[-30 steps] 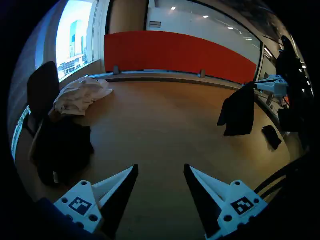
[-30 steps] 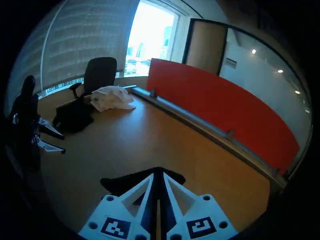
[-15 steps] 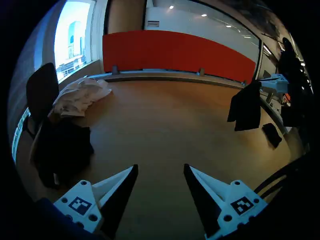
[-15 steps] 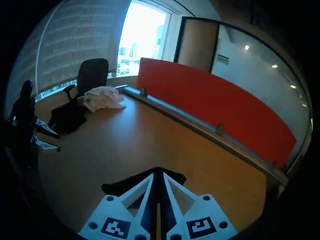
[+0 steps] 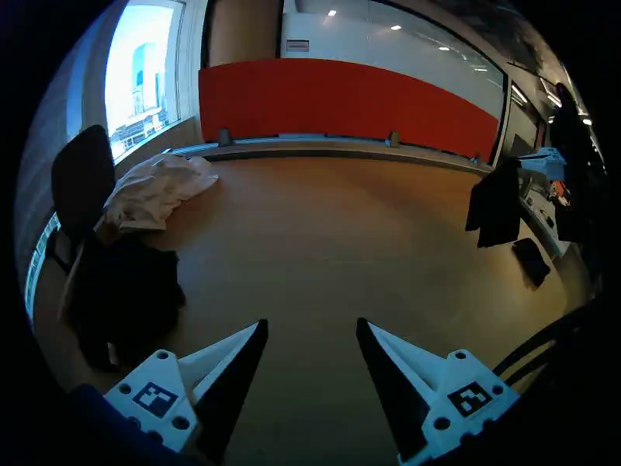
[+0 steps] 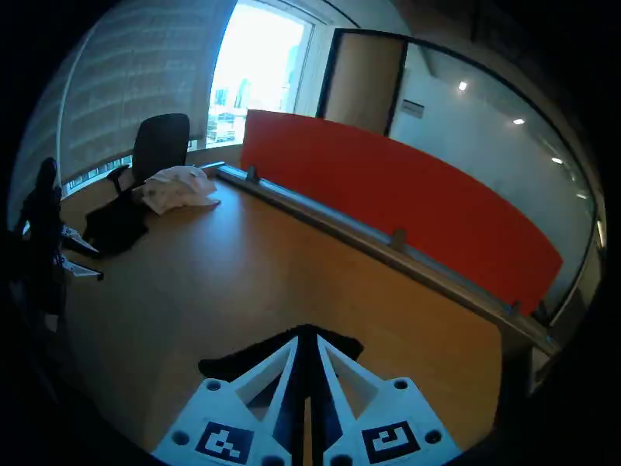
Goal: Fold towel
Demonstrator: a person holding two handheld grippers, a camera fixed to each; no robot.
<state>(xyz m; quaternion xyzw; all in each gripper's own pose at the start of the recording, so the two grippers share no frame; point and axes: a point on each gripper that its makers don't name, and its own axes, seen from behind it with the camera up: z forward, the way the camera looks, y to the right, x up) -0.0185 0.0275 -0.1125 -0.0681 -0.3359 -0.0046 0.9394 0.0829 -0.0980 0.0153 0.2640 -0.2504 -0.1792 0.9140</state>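
You've got the dark towel (image 5: 494,203) pinched in your right gripper (image 6: 308,332), jaws closed on it, and it's hanging over the desk (image 5: 326,233). Your left gripper (image 5: 310,323) has its jaws wide open, holding nothing. Looks like the pick-up stage. Next I'd spread it flat mid-desk and catch a free corner with the left.

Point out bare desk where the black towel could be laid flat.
Free: the broad middle of the desk, between the red divider and the open left hand-held gripper. Crowded: left edge, with the white cloth heap and black cloth heap; right edge has a small black item.
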